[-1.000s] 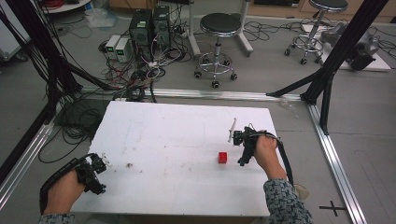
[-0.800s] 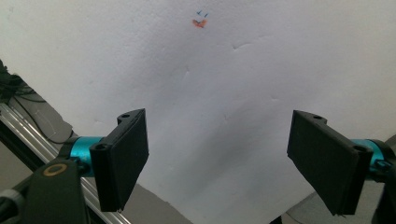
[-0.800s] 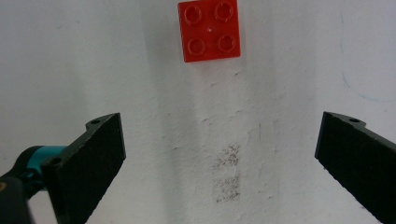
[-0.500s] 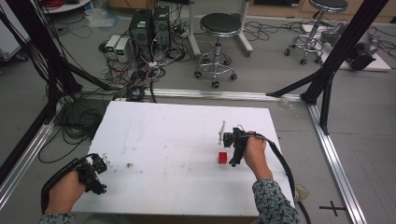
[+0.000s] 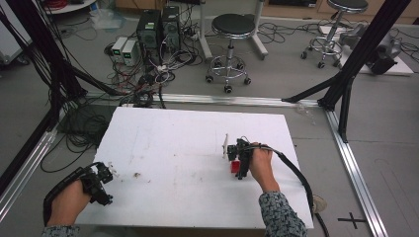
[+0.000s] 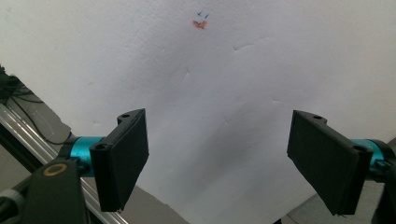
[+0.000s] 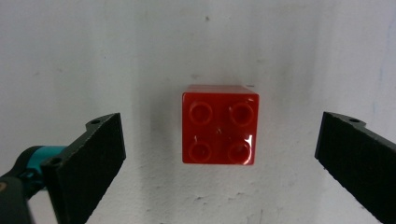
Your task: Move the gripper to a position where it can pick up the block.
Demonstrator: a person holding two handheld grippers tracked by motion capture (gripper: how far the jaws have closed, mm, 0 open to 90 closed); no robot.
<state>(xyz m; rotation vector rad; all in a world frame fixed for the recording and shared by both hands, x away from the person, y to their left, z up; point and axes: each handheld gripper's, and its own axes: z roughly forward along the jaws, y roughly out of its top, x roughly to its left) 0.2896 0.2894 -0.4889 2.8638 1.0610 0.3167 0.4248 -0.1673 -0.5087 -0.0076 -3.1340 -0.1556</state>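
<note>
A small red four-stud brick (image 7: 219, 125) lies on the white table (image 5: 173, 148); in the high view the brick (image 5: 234, 167) is right of centre. My right gripper (image 5: 240, 163) hovers directly over it, open, its jaws wide on either side of the brick without touching it; seen from its own camera, the right gripper (image 7: 219, 163) looks straight down. My left gripper (image 5: 101, 182) rests at the table's front left corner, open with nothing between its jaws; the left gripper (image 6: 217, 163) faces bare white board.
A thin white stick (image 5: 225, 146) lies just left of the right gripper. Small brown crumbs (image 5: 136, 175) sit near the left gripper, and an orange and blue mark (image 6: 200, 22) is on the board. Metal rails (image 5: 353, 168) frame the table; stools and computer boxes stand beyond.
The right hand has moved left and slightly forward until its gripper came over the red brick. The left gripper has stayed where it was.
</note>
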